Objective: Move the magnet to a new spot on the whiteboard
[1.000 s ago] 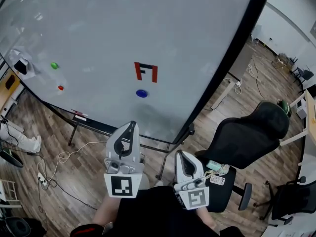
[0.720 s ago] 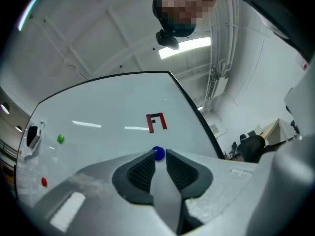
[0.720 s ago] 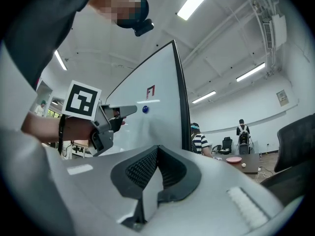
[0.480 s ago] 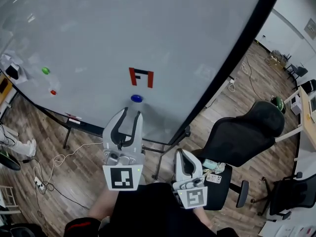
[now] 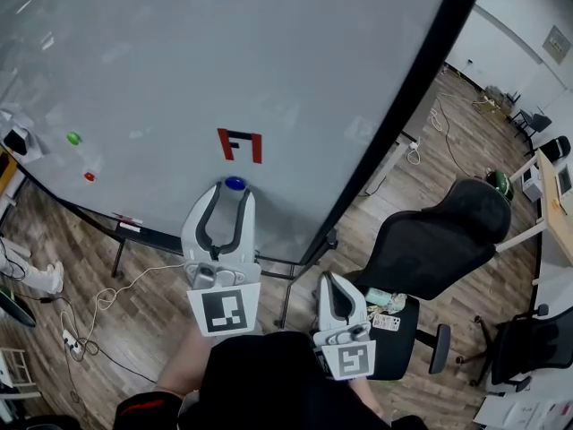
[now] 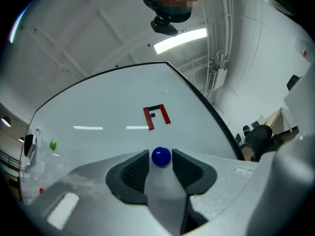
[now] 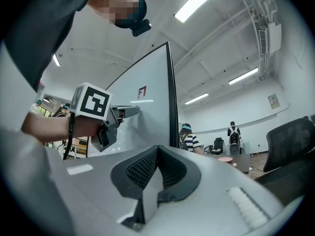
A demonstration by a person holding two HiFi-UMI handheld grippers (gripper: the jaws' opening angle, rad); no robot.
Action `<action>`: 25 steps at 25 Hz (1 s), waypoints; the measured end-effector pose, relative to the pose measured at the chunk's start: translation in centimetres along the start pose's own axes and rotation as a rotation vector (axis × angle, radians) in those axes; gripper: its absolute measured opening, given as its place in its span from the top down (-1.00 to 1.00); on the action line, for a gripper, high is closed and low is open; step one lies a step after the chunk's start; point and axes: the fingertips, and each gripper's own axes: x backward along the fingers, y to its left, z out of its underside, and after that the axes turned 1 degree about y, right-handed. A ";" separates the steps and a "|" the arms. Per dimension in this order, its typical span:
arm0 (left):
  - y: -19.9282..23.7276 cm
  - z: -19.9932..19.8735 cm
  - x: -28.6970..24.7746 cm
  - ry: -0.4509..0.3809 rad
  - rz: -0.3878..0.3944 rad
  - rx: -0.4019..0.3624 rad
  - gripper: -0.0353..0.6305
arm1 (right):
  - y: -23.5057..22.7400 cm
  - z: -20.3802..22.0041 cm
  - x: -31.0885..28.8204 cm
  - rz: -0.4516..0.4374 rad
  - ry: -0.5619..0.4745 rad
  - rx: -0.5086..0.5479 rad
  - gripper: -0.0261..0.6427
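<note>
One round blue magnet (image 6: 161, 157) sits on the large white whiteboard (image 5: 224, 61), lower centre of the head view, just below a red-and-black angular mark (image 5: 241, 144), directly ahead of the left gripper (image 5: 230, 195), whose jaws have just been opening and stand wide with the magnet between their tips, pads off it; round, so no long axis. Right gripper (image 5: 333, 287): jaws together, empty, lower right of centre, the farther one. Board upright over wood-plank floor (image 5: 412, 195); black office chair (image 5: 448, 240) at right; small green magnet (image 5: 72, 138) far left.
</note>
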 end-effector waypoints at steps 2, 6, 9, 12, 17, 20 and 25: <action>0.0 -0.1 -0.2 -0.006 -0.003 0.002 0.47 | -0.3 0.1 0.2 0.012 0.002 -0.005 0.92; 0.0 0.0 -0.3 -0.007 -0.001 0.008 0.47 | -0.7 0.4 0.7 0.029 0.004 -0.005 0.92; 0.1 -0.1 -0.5 -0.010 -0.007 0.014 0.47 | -0.9 0.4 0.9 0.037 0.004 -0.002 0.92; 0.1 0.0 -0.5 -0.008 -0.009 0.016 0.48 | -1.1 0.5 1.1 0.047 0.008 -0.004 0.92; 0.0 0.0 -0.5 -0.010 -0.007 0.021 0.50 | -1.4 0.5 1.3 0.056 0.008 -0.008 0.92; 0.1 -0.2 -0.6 -0.006 -0.006 0.023 0.50 | -1.3 0.5 1.3 0.053 0.013 -0.009 0.92; 0.2 -0.1 -0.6 0.002 -0.001 0.036 0.50 | -1.0 0.5 1.4 0.044 0.013 -0.005 0.92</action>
